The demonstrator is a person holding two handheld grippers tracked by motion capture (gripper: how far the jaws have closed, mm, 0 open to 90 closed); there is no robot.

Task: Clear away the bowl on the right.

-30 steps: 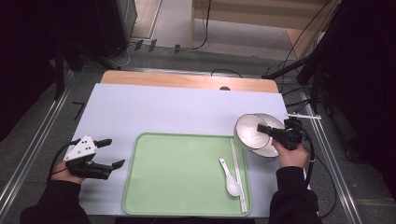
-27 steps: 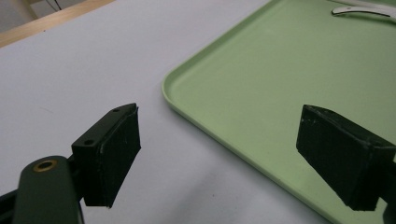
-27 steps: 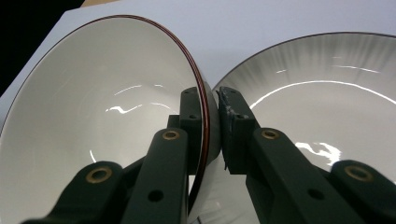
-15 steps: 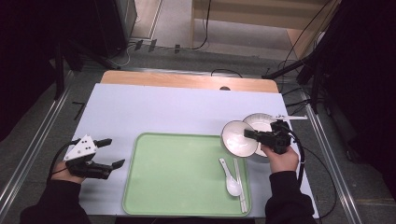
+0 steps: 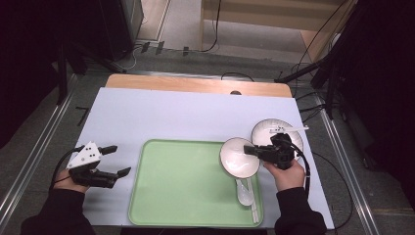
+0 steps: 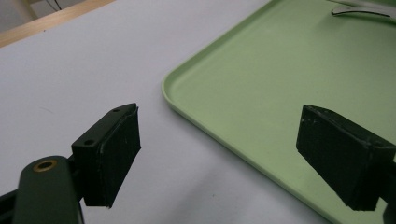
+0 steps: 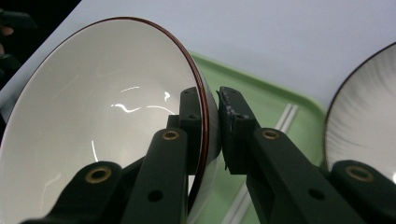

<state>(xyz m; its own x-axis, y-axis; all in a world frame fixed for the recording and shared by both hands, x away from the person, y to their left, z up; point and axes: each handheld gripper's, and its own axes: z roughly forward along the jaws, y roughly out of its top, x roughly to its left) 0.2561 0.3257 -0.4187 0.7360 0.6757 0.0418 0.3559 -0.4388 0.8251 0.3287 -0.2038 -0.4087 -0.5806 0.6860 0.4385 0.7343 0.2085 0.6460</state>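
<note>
My right gripper is shut on the rim of a white bowl with a dark red edge. The bowl hangs tilted over the right part of the green tray. A white spoon and white chopsticks lie on the tray under the bowl. A second white bowl stands on the table just right of the tray. My left gripper rests open on the table left of the tray, with nothing between its jaws.
A pale lilac mat covers the table, with a strip of bare wood at the far edge. Cables and dark stands lie on the floor beyond. The tray's near rim runs between the left gripper's jaws.
The right gripper has carried the held bowl leftward, from over the other bowl at the table's right to above the tray's right part. The left gripper has stayed put.
</note>
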